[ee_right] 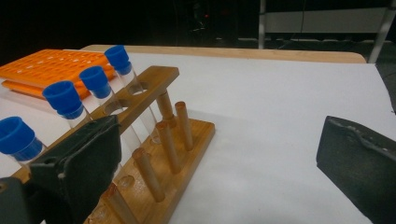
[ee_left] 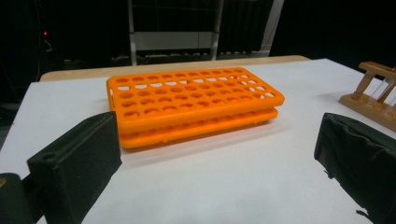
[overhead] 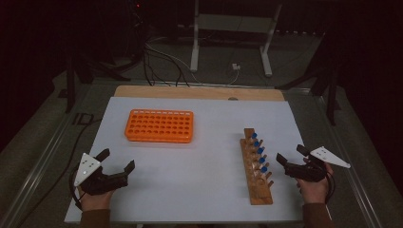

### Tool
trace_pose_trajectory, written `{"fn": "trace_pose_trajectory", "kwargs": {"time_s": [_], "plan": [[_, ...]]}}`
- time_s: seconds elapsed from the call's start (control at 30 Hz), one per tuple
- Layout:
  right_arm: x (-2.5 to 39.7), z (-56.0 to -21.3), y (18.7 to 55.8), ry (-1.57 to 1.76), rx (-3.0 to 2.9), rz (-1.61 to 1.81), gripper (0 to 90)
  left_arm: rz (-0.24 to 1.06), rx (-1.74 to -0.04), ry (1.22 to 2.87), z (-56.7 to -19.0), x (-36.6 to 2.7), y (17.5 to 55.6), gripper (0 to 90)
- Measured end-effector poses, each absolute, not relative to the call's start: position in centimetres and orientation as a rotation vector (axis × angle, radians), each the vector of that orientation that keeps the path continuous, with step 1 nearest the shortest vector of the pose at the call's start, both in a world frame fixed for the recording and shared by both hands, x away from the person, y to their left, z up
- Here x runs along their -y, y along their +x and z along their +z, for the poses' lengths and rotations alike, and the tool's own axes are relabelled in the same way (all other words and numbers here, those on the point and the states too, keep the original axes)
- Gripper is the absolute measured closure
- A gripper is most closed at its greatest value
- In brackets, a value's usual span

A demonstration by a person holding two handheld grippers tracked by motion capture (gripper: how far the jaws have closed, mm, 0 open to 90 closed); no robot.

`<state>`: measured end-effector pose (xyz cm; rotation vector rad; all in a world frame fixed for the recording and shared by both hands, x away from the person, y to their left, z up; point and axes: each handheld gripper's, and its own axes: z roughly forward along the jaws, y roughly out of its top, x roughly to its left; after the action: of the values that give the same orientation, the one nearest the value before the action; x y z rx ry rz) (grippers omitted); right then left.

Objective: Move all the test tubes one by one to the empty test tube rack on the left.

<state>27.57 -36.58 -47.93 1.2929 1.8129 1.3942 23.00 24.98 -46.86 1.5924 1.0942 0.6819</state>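
Note:
An orange tube rack point(overhead: 159, 126) with many empty holes lies on the white table top at the back left; it also faces my left gripper point(ee_left: 219, 154) as the orange rack point(ee_left: 191, 102). A wooden stand point(overhead: 256, 166) on the right holds several clear tubes with blue caps point(overhead: 259, 151). My left gripper point(overhead: 116, 160) rests near the front left, open and empty. My right gripper point(overhead: 291, 154) sits just right of the wooden stand, open and empty. In the right gripper view the wooden stand point(ee_right: 159, 154) and blue-capped tubes point(ee_right: 95, 80) are close at the left of my right gripper point(ee_right: 219, 158).
The white board point(overhead: 209, 190) covers a wooden table whose far edge point(overhead: 199, 91) shows behind it. Beyond lie cables and a white metal frame point(overhead: 233, 28) on the floor. Open surface stretches between rack and stand.

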Motion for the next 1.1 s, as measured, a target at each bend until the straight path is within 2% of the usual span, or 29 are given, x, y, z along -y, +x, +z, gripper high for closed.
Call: {"fn": "trace_pose_trajectory", "kwargs": {"time_s": [0.63,0.9,1.1], "plan": [[35.4,-46.2,26.2,1.176,-1.859,1.462,0.5,0.69,-1.106,1.602,-46.7,-24.3,22.6,1.1],[33.9,-44.4,25.0,1.092,-1.922,1.5,0.6,0.677,-1.113,1.606,-46.9,-24.1,22.7,1.2],[33.1,-44.3,24.1,1.055,-1.983,1.542,5.4,0.678,-1.116,1.605,-46.9,-24.0,22.6,1.2]]}}
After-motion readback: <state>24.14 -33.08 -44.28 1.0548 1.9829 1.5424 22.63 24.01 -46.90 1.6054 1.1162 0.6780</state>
